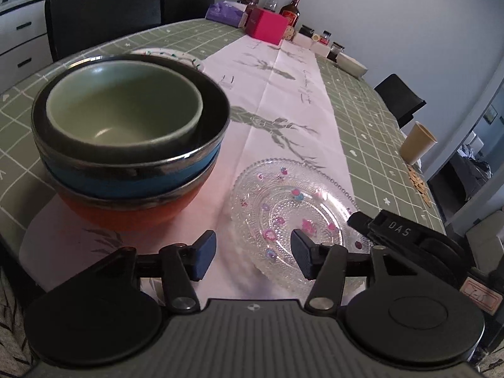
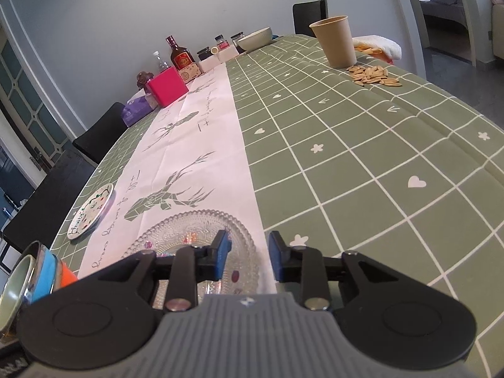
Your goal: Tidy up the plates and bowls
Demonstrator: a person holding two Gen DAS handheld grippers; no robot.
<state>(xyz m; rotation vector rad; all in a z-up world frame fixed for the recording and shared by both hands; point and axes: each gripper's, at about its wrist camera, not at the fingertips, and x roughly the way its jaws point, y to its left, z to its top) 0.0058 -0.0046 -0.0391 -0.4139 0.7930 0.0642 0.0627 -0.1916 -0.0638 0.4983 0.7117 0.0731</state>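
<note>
The left gripper stood wide open, empty, above the glass plate beside the stacked bowls. The right gripper was partly open, holding nothing.

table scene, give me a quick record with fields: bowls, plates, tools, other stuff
bowls: green bowl nested in blue bowl, nested in orange bowl, on the white runner
plates: clear glass plate on the runner right of the stack; small painted plate farther back
left tool: open, empty, over the glass plate's near rim
right tool: open, empty, at the glass plate's right edge
other: paper cup, seeds, pink box
</note>
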